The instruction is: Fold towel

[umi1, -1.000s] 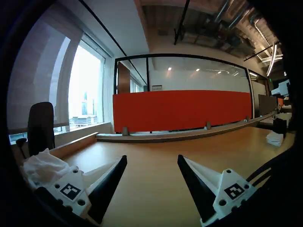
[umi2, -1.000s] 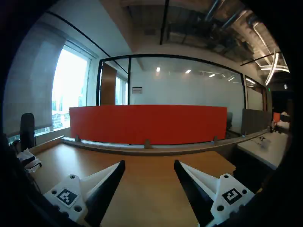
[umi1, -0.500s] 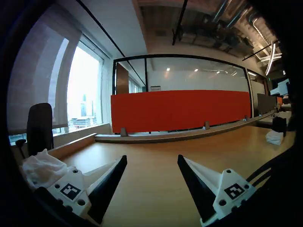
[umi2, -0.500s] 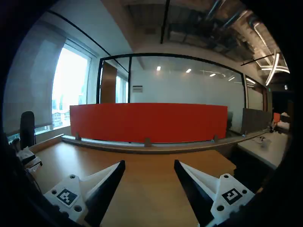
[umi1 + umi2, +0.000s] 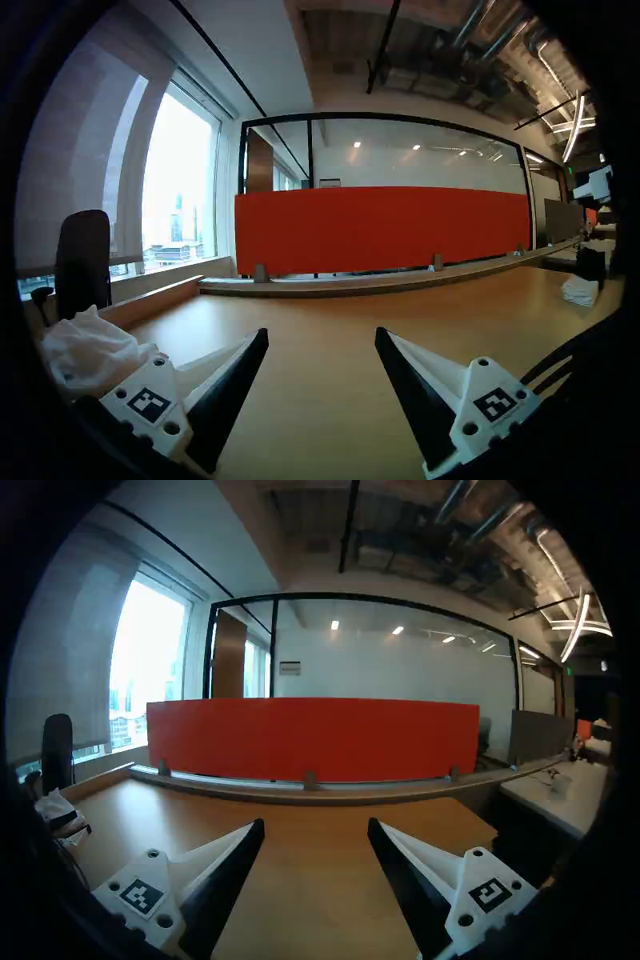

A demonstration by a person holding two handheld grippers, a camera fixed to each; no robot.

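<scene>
1. Your left gripper [image 5: 320, 333] hovers over the wooden surface [image 5: 336, 304], jaws wide, gripping nothing.
2. The crumpled white towel [image 5: 86, 352] lies just outside the left jaw, close beside it.
3. Your right gripper [image 5: 314, 822] has its jaws wide too, holding nothing, with the red divider panel [image 5: 312, 740] straight ahead beyond the tips.

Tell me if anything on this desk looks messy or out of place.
The white towel lies crumpled in a heap on the desk, left in the left gripper view, not spread flat. Nothing else stands out.
</scene>
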